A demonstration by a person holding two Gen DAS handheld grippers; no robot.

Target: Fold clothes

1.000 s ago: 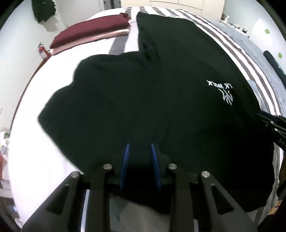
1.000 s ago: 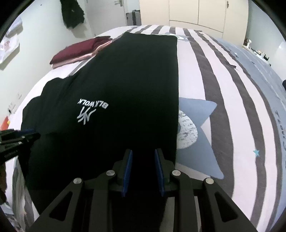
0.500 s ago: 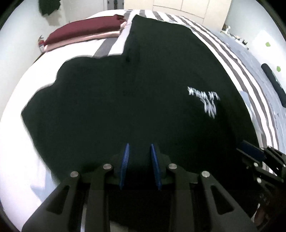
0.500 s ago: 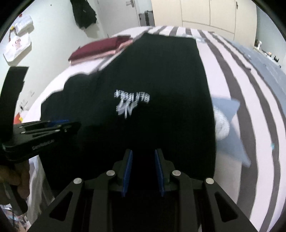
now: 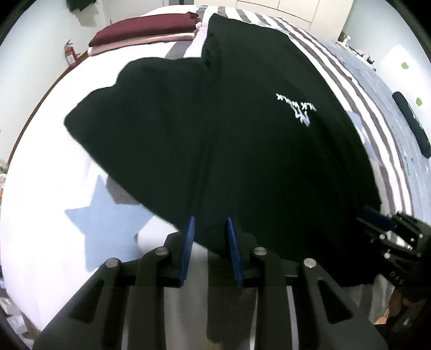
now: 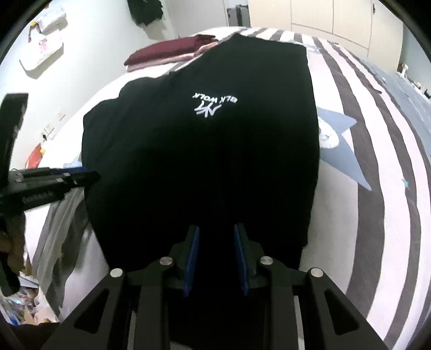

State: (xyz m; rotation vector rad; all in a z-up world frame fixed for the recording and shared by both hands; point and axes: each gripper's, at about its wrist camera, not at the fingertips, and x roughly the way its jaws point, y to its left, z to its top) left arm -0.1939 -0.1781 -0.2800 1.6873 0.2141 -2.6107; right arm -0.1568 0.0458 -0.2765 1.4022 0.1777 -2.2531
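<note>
Right wrist: claw pinching black shirt

White walls, cream wardrobe doors, striped bed.

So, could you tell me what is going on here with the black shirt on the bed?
A person is folding a black T-shirt on a striped bed, with a handheld gripper in each hand. The left gripper and the right gripper each pinch the shirt's near edge. One sleeve lies spread out to the side, unfolded. A folded maroon and pink pile sits at the far end.
</note>
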